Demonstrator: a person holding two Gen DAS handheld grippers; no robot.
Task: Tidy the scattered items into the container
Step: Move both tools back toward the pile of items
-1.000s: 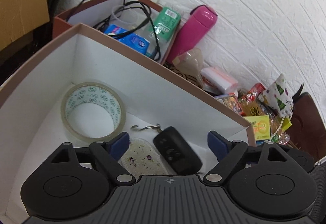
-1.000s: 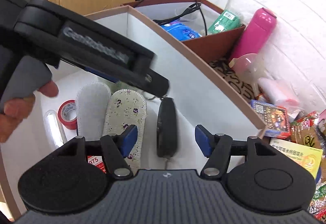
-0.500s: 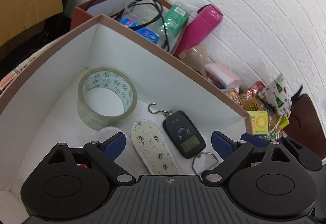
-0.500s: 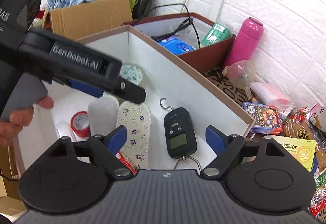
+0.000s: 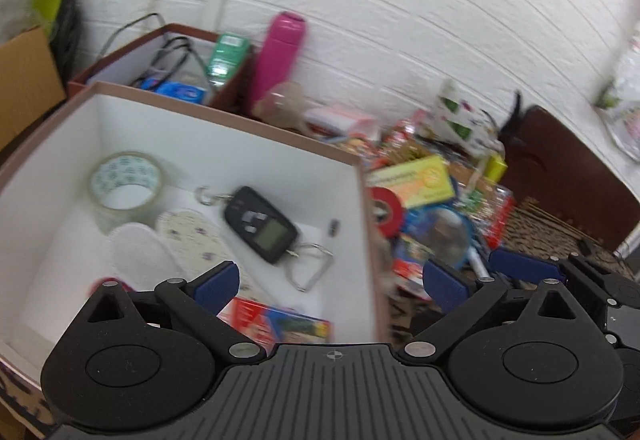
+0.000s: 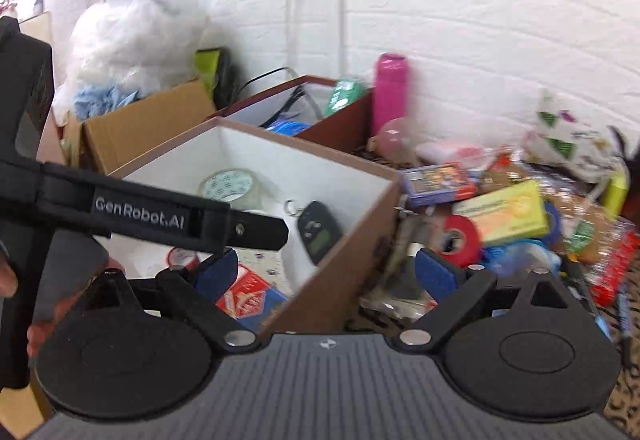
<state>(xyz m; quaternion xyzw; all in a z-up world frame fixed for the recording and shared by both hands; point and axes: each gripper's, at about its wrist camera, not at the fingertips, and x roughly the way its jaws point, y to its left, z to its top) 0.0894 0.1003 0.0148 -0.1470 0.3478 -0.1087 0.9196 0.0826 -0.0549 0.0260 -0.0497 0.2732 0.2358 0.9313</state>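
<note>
The white-lined brown box (image 5: 362, 224) holds a clear tape roll (image 5: 126, 182), a black hanging scale (image 5: 260, 224), two insoles (image 5: 192, 236) and a red packet (image 5: 276, 322). My left gripper (image 5: 332, 280) is open and empty above the box's right wall. My right gripper (image 6: 326, 272) is open and empty over the box's near right corner (image 6: 352, 260). Scattered items lie right of the box: a red tape roll (image 6: 460, 240), a yellow box (image 6: 504, 214), a blue card box (image 6: 436, 180). The left gripper's body (image 6: 160, 216) crosses the right wrist view.
A second brown box (image 5: 160, 40) with cables stands behind, beside a pink bottle (image 5: 280, 52). A cardboard box (image 6: 140, 128) and plastic bags stand at the left. A white brick wall is behind. A dark brown pad (image 5: 560, 168) lies at far right.
Both grippers have pulled back and swung right, away from the box's inside. The black scale stays lying in the box. The scattered pile has come into view.
</note>
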